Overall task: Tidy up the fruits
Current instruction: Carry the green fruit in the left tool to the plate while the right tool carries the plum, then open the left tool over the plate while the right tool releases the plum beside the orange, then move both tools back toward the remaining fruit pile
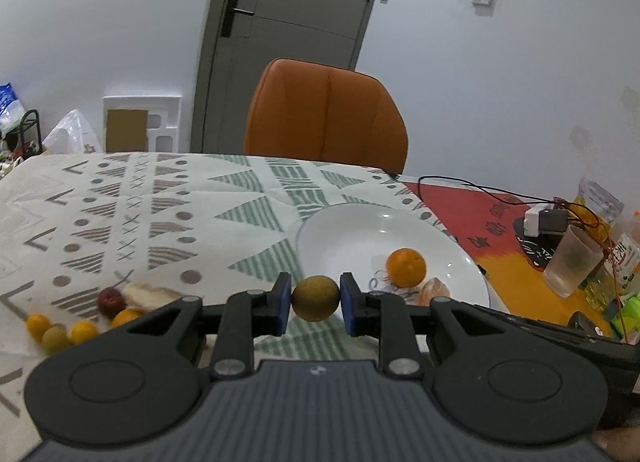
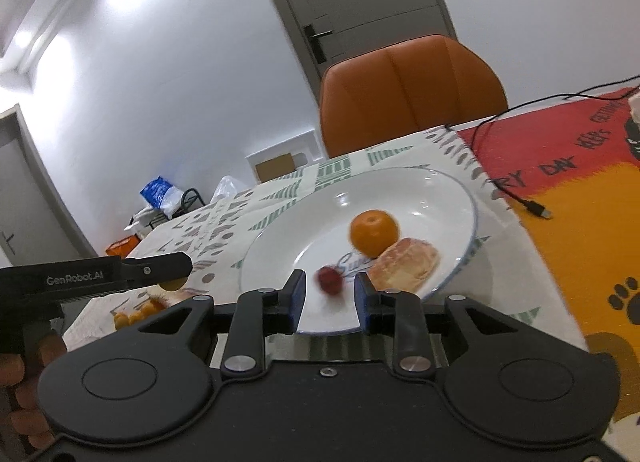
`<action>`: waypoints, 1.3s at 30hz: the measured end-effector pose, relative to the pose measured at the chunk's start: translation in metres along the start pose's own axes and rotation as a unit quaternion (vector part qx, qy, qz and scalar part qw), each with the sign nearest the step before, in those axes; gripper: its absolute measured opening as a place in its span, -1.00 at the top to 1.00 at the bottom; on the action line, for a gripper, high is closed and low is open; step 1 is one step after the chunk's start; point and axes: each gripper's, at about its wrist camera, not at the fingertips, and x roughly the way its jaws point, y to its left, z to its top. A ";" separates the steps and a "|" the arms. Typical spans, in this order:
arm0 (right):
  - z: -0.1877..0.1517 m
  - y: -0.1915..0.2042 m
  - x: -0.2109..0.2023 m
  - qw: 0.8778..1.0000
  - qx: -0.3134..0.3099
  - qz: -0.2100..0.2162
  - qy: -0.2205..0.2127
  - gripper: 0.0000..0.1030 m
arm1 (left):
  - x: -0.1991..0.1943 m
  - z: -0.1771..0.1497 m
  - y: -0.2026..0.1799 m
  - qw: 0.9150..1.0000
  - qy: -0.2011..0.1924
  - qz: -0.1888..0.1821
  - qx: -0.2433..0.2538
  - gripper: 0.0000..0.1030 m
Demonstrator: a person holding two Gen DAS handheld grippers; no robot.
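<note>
My left gripper (image 1: 315, 298) is shut on a small green-brown round fruit (image 1: 315, 298) and holds it just left of the white plate (image 1: 352, 229). An orange (image 1: 405, 266) and a peeled citrus piece (image 1: 435, 289) lie on the plate. My right gripper (image 2: 329, 294) is open above the plate's near rim (image 2: 280, 242). A small red fruit (image 2: 329, 280), blurred, sits between the right fingers over the plate and is not gripped. The orange (image 2: 374, 232) and the peeled piece (image 2: 404, 264) lie beyond it. The left gripper also shows in the right wrist view (image 2: 172, 268).
Several small yellow and green fruits (image 1: 60, 332) and a red date (image 1: 110, 300) lie on the patterned cloth at the left. An orange chair (image 1: 326, 117) stands behind the table. A plastic cup (image 1: 572, 262), a charger with cable (image 1: 546, 219) and packets crowd the right side.
</note>
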 end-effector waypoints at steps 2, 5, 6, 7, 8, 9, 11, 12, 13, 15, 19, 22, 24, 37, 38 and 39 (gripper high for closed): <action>0.001 -0.005 -0.001 1.000 0.004 -0.001 -0.003 0.45 | 0.005 0.002 -0.006 1.000 0.000 -0.003 0.006 0.53; 0.002 -0.011 -0.001 1.000 0.010 -0.001 -0.004 0.45 | 0.013 0.003 -0.013 1.000 0.004 -0.007 0.012 0.53; 0.002 -0.012 -0.001 1.000 0.012 0.000 -0.005 0.45 | 0.016 0.003 -0.015 1.000 0.005 -0.008 0.013 0.53; 0.002 -0.014 -0.001 1.000 0.013 0.001 -0.005 0.45 | 0.018 0.004 -0.016 1.000 0.007 -0.009 0.014 0.53; 0.002 -0.015 -0.001 1.000 0.014 0.001 -0.006 0.45 | 0.021 0.004 -0.018 1.000 0.009 -0.010 0.016 0.53; 0.002 -0.016 0.000 1.000 0.016 0.002 -0.006 0.45 | 0.023 0.005 -0.020 1.000 0.010 -0.011 0.017 0.53; 0.003 -0.018 0.001 1.000 0.019 0.002 -0.005 0.45 | 0.027 0.006 -0.022 1.000 0.010 -0.013 0.018 0.52; 0.003 -0.019 0.002 1.000 0.021 0.002 -0.004 0.45 | 0.028 0.007 -0.023 1.000 0.009 -0.017 0.018 0.52; 0.002 -0.020 0.002 1.000 0.023 0.003 -0.003 0.45 | 0.029 0.008 -0.024 1.000 0.008 -0.019 0.018 0.52; 0.002 -0.020 0.003 1.000 0.025 0.003 -0.001 0.44 | 0.029 0.009 -0.025 1.000 0.004 -0.016 0.021 0.45; 0.001 -0.016 0.006 1.000 0.022 0.008 0.004 0.43 | 0.027 0.011 -0.020 1.000 0.010 -0.006 0.019 0.42; 0.002 -0.012 0.008 1.000 0.020 0.011 0.003 0.41 | 0.020 0.012 -0.011 1.000 0.008 0.005 0.016 0.26; 0.001 -0.008 0.008 1.000 0.019 0.013 0.004 0.39 | 0.015 0.012 -0.004 1.000 0.003 0.019 0.012 0.08; 0.004 0.022 0.008 1.000 0.008 0.015 -0.003 -0.23 | -0.028 0.014 0.046 0.995 -0.029 0.094 -0.013 -0.69; 0.005 0.024 0.007 1.000 0.008 0.016 -0.004 -0.29 | -0.030 0.015 0.050 0.995 -0.030 0.098 -0.017 -0.69; 0.005 0.027 0.007 1.000 0.007 0.017 -0.004 -0.32 | -0.034 0.015 0.054 0.994 -0.031 0.101 -0.021 -0.70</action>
